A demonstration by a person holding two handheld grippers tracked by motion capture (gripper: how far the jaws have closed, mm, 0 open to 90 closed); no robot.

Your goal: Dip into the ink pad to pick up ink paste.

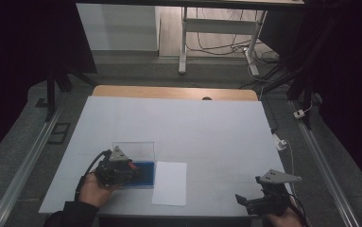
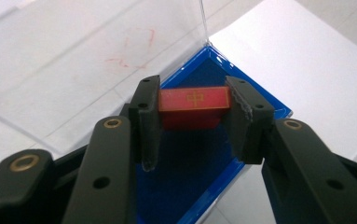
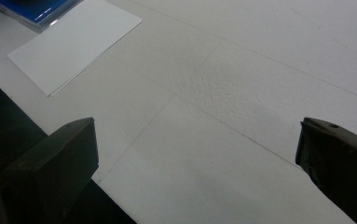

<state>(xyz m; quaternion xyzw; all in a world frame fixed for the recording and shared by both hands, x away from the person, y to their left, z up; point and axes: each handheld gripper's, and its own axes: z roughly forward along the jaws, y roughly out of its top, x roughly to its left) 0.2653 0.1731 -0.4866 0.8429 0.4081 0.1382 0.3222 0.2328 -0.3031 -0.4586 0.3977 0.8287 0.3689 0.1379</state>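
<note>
A small red block with a gold mark (image 2: 194,100) sits between the two jaws of my left gripper (image 2: 194,122), which is shut on it above the blue-lined tray of a clear box (image 2: 204,154). From above, the left gripper (image 1: 130,168) is at the box (image 1: 146,173), whose clear lid (image 1: 140,150) stands upright behind it. A white sheet of paper (image 1: 170,183) lies flat just right of the box. My right gripper (image 1: 243,202) is open near the table's front right corner, with nothing between its jaws (image 3: 195,154).
The white table cover (image 1: 193,127) spreads wide behind and between the grippers. A wooden table edge (image 1: 174,92) shows at the far side. In the right gripper view the paper (image 3: 73,44) and a corner of the blue box (image 3: 36,9) lie far off.
</note>
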